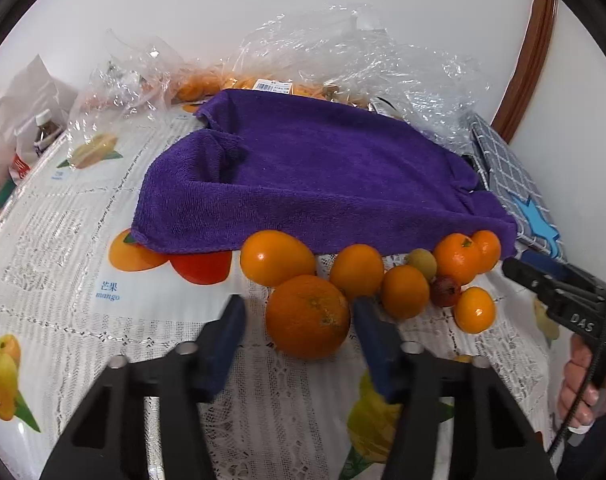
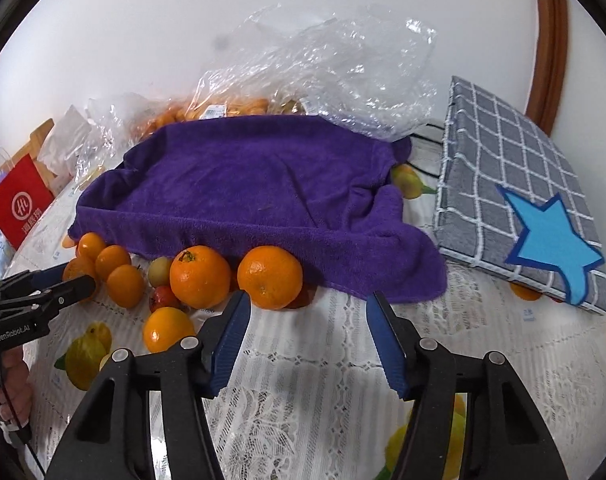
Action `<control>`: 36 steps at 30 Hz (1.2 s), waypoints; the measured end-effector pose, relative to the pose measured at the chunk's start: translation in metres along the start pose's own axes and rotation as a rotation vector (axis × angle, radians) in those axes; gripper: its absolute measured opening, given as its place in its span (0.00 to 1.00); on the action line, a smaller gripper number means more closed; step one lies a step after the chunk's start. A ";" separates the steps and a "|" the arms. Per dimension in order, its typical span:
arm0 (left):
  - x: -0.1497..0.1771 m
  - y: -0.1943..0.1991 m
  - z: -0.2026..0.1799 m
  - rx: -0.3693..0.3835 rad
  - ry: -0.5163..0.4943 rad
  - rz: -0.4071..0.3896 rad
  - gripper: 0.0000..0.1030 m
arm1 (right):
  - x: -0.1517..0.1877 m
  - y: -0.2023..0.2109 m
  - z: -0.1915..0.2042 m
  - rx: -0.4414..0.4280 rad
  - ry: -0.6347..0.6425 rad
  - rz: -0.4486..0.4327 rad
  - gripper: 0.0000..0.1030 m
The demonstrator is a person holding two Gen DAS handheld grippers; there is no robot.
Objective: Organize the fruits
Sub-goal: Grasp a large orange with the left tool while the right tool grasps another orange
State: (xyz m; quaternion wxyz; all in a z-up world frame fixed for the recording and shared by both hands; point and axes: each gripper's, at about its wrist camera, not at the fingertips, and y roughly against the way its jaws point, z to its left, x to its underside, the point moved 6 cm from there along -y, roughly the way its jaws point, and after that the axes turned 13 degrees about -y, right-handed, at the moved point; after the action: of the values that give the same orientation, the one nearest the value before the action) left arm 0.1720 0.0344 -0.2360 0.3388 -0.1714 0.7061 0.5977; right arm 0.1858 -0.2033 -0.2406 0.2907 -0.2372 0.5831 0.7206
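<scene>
Left gripper (image 1: 299, 312) astride big orange (image 1: 307, 316)

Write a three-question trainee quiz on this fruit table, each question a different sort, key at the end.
1. True or false: the purple towel lies behind the loose fruit.
2. Which fruit sits between the open left tongs? A) big orange B) small red fruit C) pale green fruit
3. Fill in: the grey checked box bears a blue ____.

Key: 1 true; 2 A; 3 star.
</scene>
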 end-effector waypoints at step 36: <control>0.001 0.025 0.023 0.019 0.122 -0.138 0.38 | 0.015 -0.005 0.009 -0.104 0.018 0.014 0.39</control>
State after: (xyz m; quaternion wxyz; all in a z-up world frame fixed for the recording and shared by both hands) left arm 0.1614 0.0618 -0.2199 0.3372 -0.2527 0.7177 0.5544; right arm 0.1785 -0.1913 -0.2529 0.2675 -0.2543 0.5490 0.7500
